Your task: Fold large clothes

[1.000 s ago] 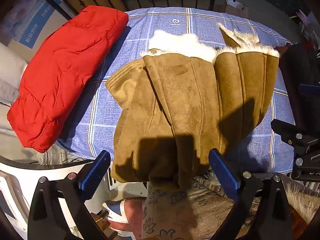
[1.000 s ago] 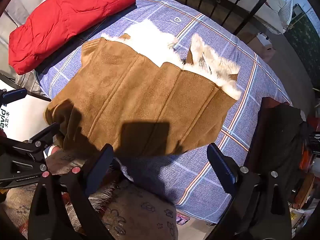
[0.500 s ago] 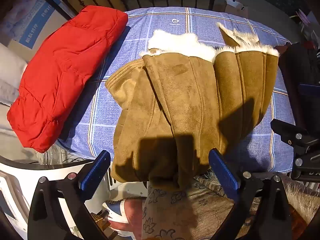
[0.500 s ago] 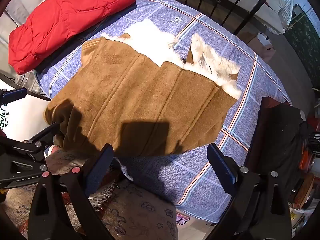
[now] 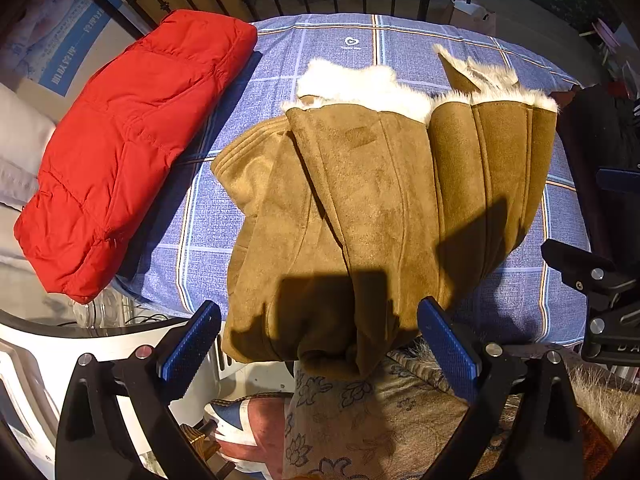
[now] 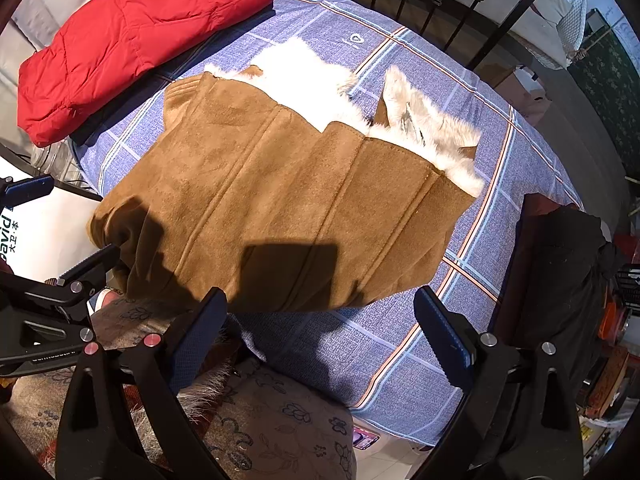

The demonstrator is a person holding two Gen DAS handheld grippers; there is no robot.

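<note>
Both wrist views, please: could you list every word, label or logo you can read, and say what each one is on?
"avid": partial dark letters, with two small characters I cannot read, on the white panel.
Heart logo on the blue checked sheet: wording beneath too small.
Blue poster: white characters, mirrored and blurred, unreadable.
Black clamp: embossed letters, cut off, unreadable.

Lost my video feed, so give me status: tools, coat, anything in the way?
Left tool and right tool open, empty. Brown coat folded on blue cloth, near edge overhanging. Red jacket beside it, apart.
</note>
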